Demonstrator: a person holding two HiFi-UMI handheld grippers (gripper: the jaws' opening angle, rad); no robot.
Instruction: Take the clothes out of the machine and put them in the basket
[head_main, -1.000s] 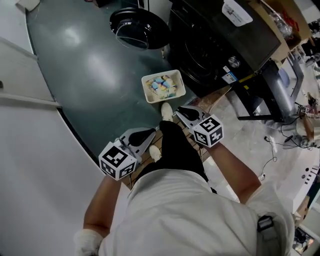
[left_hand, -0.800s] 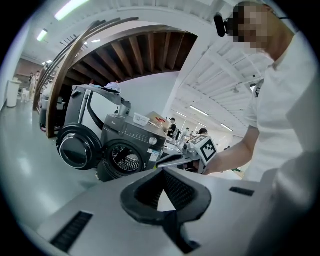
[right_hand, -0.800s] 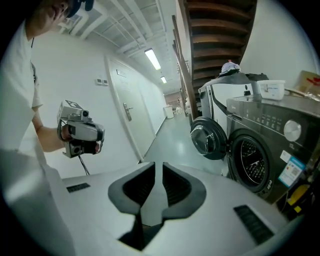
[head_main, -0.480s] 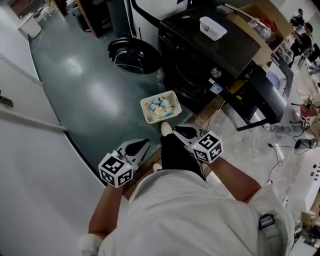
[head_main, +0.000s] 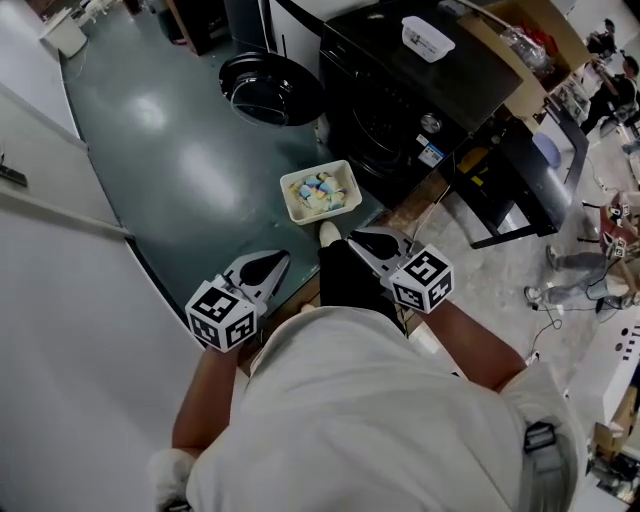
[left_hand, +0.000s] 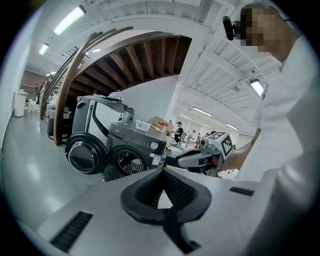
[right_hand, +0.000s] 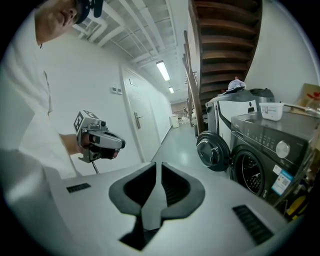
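Clenching empty fingers on both the left gripper (head_main: 268, 262) and the right gripper (head_main: 358, 237), we hold them either side of our dark trouser leg (head_main: 350, 285); ahead, pastel clothes (head_main: 320, 190) fill the white basket (head_main: 330, 212) on the green floor (head_main: 190, 150), just beside the black washing machine (head_main: 390, 110); its round door (head_main: 270, 88) stands open.
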